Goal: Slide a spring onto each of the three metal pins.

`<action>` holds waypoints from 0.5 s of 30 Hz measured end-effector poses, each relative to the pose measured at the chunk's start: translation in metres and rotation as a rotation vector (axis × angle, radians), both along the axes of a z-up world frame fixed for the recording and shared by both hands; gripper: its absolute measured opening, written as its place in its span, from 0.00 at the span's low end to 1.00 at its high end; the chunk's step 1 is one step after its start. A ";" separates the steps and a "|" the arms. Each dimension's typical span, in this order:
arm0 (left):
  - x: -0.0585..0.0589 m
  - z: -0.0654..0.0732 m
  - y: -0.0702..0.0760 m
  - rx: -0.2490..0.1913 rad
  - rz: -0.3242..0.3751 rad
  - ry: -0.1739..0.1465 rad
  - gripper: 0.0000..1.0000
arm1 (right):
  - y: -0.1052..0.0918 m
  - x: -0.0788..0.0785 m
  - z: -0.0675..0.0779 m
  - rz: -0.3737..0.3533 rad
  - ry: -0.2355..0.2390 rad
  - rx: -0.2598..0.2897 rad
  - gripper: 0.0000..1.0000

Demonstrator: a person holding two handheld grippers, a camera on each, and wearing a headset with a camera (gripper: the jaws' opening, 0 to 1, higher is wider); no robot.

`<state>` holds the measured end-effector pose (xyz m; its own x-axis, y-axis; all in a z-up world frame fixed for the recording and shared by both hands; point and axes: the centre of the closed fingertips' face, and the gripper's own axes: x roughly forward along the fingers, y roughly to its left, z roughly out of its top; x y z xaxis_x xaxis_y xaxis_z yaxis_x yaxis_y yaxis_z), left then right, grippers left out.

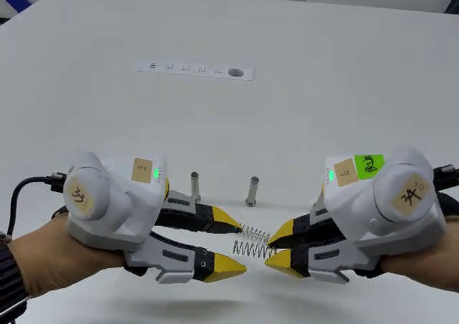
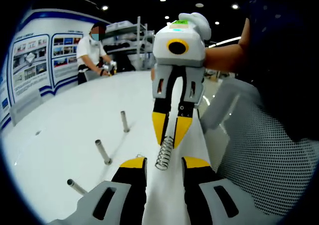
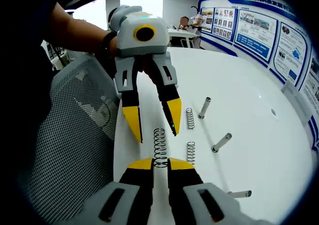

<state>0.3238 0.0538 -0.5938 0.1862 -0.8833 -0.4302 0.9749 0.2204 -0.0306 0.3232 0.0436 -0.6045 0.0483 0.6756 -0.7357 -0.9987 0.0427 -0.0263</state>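
A spring [image 3: 159, 146] sat at lower centre of the right gripper view, one end clamped by the right hand-held gripper [image 3: 159, 163]. Its free end reached up between the spread, released jaws of the left hand-held gripper [image 3: 155, 134]. Two more springs [image 3: 190, 118] lay just to the right on the white worktop [image 3: 249, 135]. Three metal pins [image 3: 204, 107] stood further right.

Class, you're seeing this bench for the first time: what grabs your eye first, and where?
Two yellow-tipped grippers meet nose to nose in the foreground. The right gripper pinches a spring, held out between the open fingers of the left gripper. Beyond them three bare metal pins stand on the white table, with two loose springs lying beside them.
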 end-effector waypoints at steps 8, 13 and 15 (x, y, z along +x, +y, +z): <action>-0.003 -0.003 0.000 0.019 -0.022 -0.013 0.19 | 0.002 -0.005 -0.001 0.012 0.016 -0.008 0.11; -0.005 -0.006 0.000 0.038 -0.037 -0.021 0.14 | 0.002 -0.005 0.002 0.015 0.016 -0.006 0.11; -0.005 -0.006 -0.001 0.044 -0.039 -0.025 0.14 | 0.002 -0.006 0.004 0.018 0.016 -0.006 0.11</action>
<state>0.3189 0.0532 -0.5999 0.1628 -0.8705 -0.4644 0.9832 0.1825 0.0027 0.3169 0.0461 -0.6010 0.0241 0.6716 -0.7406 -0.9996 0.0244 -0.0104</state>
